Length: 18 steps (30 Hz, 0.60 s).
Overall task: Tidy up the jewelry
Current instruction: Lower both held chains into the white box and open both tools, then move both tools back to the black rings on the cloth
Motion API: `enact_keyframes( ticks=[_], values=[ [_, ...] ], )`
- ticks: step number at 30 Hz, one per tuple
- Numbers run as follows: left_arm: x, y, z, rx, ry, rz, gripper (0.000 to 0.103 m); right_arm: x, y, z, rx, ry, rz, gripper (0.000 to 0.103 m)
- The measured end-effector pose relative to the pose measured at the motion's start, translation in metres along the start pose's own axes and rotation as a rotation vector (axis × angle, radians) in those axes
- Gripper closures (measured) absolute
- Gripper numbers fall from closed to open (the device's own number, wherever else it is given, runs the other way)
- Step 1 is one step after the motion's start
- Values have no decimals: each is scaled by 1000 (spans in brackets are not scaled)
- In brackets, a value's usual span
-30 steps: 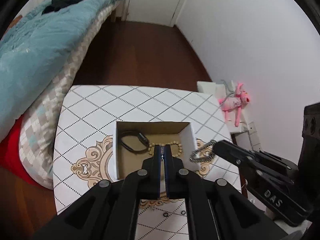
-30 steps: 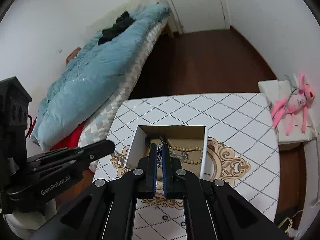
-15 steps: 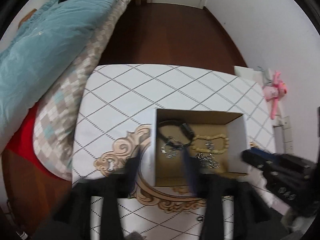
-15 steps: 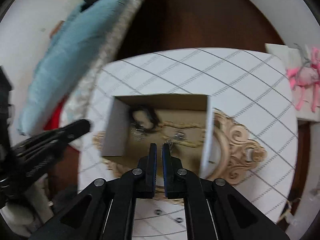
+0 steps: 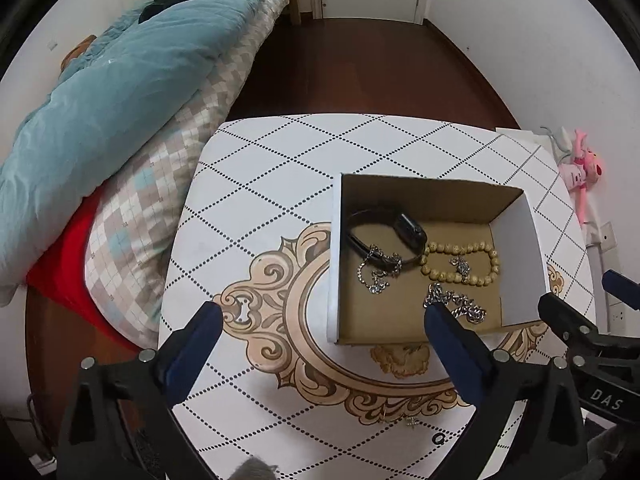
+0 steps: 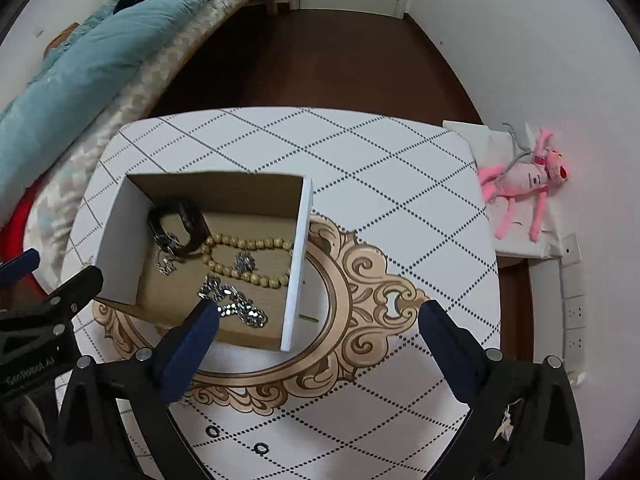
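The left gripper [image 5: 318, 316] hovers over the table [image 5: 256, 200] with its fingers spread wide and nothing between them. In the cardboard box [image 5: 520, 260] lie a black wristband [image 5: 384, 232], a bead bracelet [image 5: 460, 262] and silver chains [image 5: 460, 306]. The right gripper [image 6: 318, 314] is likewise wide apart and empty, with a pink plush toy [image 6: 524, 180] well off to the right.
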<state>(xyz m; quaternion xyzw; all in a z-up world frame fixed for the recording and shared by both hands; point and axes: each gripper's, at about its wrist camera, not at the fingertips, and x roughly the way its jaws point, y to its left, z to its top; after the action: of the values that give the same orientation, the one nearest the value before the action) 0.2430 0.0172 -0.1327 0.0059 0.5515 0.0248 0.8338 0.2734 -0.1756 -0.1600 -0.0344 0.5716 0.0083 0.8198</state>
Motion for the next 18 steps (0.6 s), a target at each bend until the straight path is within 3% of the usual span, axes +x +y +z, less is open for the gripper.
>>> enact_keyframes(
  ticks=[8, 18],
  values=[
    [-13, -2, -7, -7, -27, 0, 0, -4, 5, -10, 15, -30, -24, 2],
    [-62, -5, -21, -14, -114, -1, 0, -53, 0, -27, 35, -132, -42, 2]
  ],
)
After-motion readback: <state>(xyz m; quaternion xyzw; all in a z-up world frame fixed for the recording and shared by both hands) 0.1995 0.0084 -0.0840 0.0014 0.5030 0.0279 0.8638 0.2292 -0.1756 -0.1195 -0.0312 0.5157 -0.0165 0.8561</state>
